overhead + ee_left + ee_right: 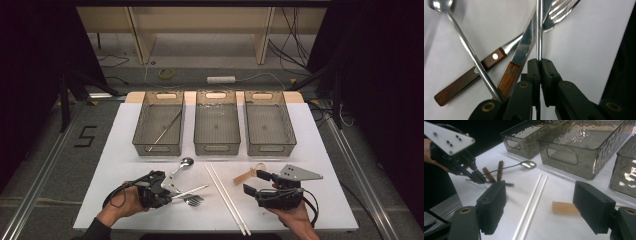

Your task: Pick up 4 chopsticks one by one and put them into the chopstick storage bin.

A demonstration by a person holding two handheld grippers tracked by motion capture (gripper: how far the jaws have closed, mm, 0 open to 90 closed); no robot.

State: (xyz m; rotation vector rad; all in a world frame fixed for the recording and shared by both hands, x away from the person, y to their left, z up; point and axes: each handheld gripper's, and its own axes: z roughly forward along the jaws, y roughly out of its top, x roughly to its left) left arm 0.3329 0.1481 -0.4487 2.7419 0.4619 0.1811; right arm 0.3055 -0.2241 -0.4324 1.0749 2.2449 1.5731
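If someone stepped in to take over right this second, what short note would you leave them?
Left hand-held gripper: shut on a thin metal rod, low over the cutlery pile.
Right hand-held gripper: open, holding nothing, above the white chopsticks and a tan spoon.
On the table: metal spoon, fork, two wood-handled pieces.
Done: one metal rod lies in the left bin.
Left: probably lift this rod into a bin, then sort the rest.
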